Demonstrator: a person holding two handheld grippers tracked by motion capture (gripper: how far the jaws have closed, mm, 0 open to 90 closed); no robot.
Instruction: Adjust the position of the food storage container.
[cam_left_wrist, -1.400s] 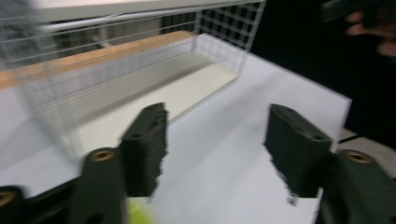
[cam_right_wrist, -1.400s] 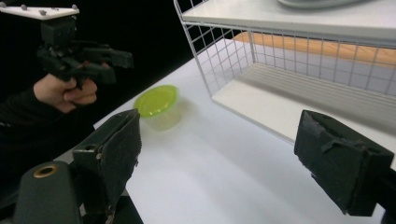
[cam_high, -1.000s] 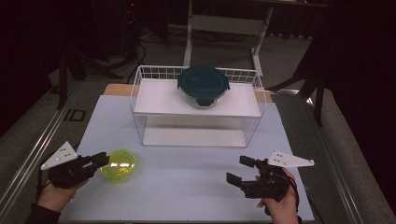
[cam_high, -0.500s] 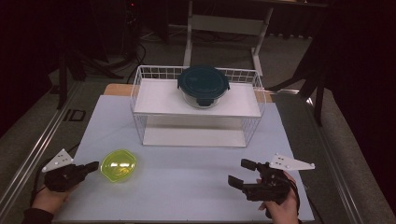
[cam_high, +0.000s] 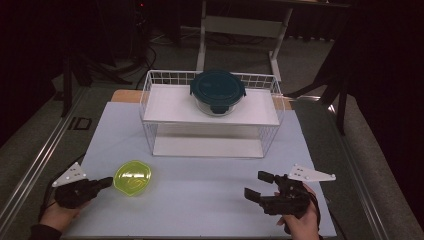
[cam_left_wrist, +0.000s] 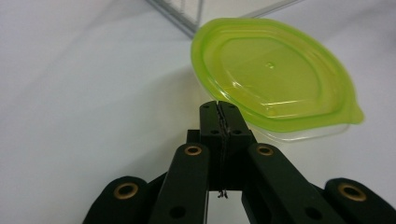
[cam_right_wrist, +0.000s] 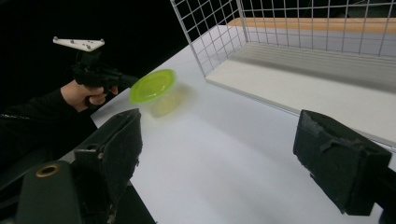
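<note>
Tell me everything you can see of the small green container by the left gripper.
The green container is a small, shallow tub of clear plastic under a translucent lime-green lid, roughly oval with a pointed tab at one end. The lid is on. It sits flat on the white table, in front of the wire rack, towards the left. The left gripper, jaws shut, has its tips right at the lid's rim; whether they touch is unclear.

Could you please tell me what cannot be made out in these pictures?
- Contents of the dark-lidded container: high view, the lid covers them.
- Base of the green-lidded container: left gripper view, its lid overhangs; blurred in the right gripper view.
- Right gripper body: right gripper view, cut by the bottom edge.
</note>
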